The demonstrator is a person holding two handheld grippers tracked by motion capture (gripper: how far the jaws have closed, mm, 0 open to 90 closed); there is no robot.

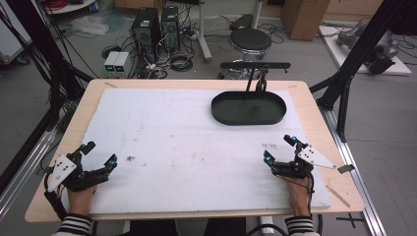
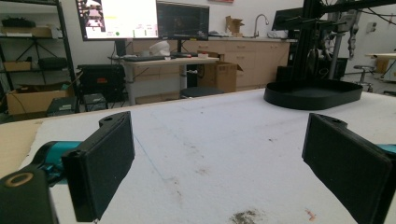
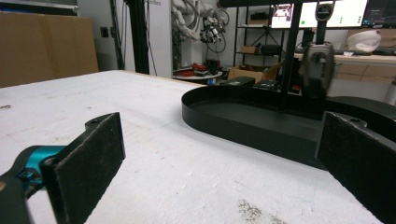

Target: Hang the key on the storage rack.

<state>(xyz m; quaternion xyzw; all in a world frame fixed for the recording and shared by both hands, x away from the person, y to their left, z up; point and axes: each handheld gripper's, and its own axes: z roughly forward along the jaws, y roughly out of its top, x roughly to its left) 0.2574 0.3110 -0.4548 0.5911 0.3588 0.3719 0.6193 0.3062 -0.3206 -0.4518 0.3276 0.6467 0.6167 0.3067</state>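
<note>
A person in striped sleeves rests both hands at the near edge of a wooden table (image 1: 314,105), each holding a two-jaw gripper on a stained white mat (image 1: 177,147) that covers most of the tabletop. The left gripper (image 1: 101,153) sits at the near left corner, its jaws spread wide with nothing between them; in the left gripper view the two black pads (image 2: 102,163) frame bare, smudged mat. The right gripper (image 1: 280,148) sits at the near right, jaws likewise wide apart and holding nothing, angled toward the far side. Farther back, right of centre, a shallow black oval tray (image 1: 249,109) lies on the mat, well apart from both grippers. Just behind it a black stand (image 1: 254,69) rises at the table's far edge. Beyond the table, a round stool (image 1: 250,40), computer towers (image 1: 156,27) and loose cables crowd the grey floor.
</note>
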